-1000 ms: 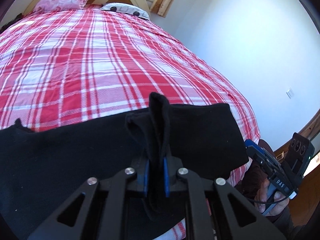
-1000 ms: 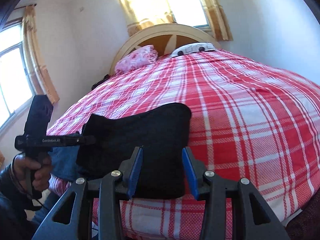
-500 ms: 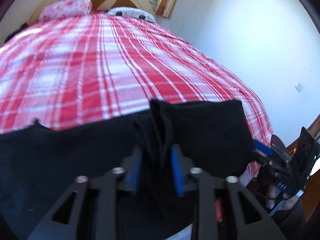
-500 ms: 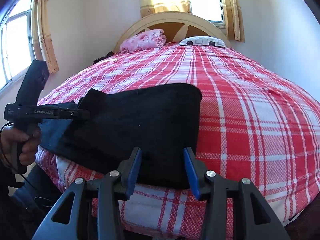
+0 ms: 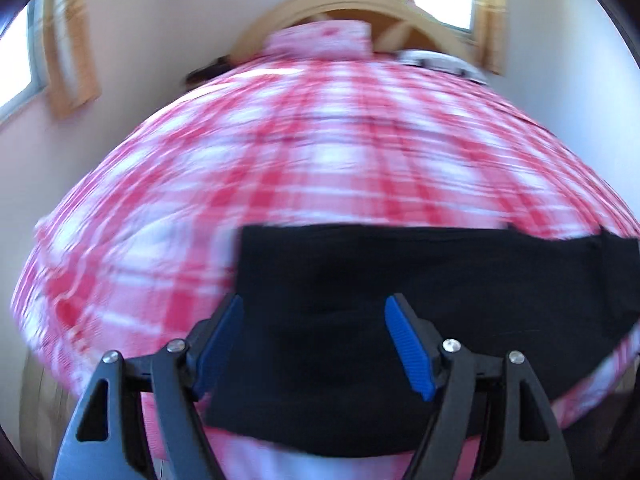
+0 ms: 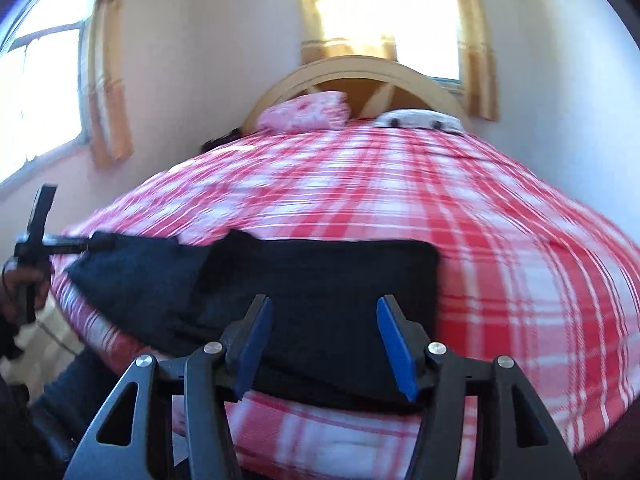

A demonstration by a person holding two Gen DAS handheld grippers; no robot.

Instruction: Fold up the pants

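Left wrist view: the frame is blurred. The left gripper (image 5: 314, 340) fills the lower centre, its blue pads spread and widening, with nothing pinched; black cloth shows behind the gap but neither pad presses on it. The pants (image 5: 420, 312) lie as a dark band across the lower half of the frame, on the near edge of the bed (image 5: 320, 168). Their long axis runs left to right in the picture, crosswise to the fingers. The band's left end sits just above the left pad; the rest stretches toward the right edge of the frame.

Right wrist view: the right gripper (image 6: 324, 344) at lower centre also stands spread and opening, holding nothing. The pants (image 6: 320, 284) lie directly ahead of it, again crosswise, squared off at centre right and tapering to a thinner layer at the left. At the far left of the frame a hand (image 6: 24, 288) holds the left gripper (image 6: 102, 245) beside that thin end.

Judgement: each gripper faces its own end of the pants, so either is placed for a next pinch.
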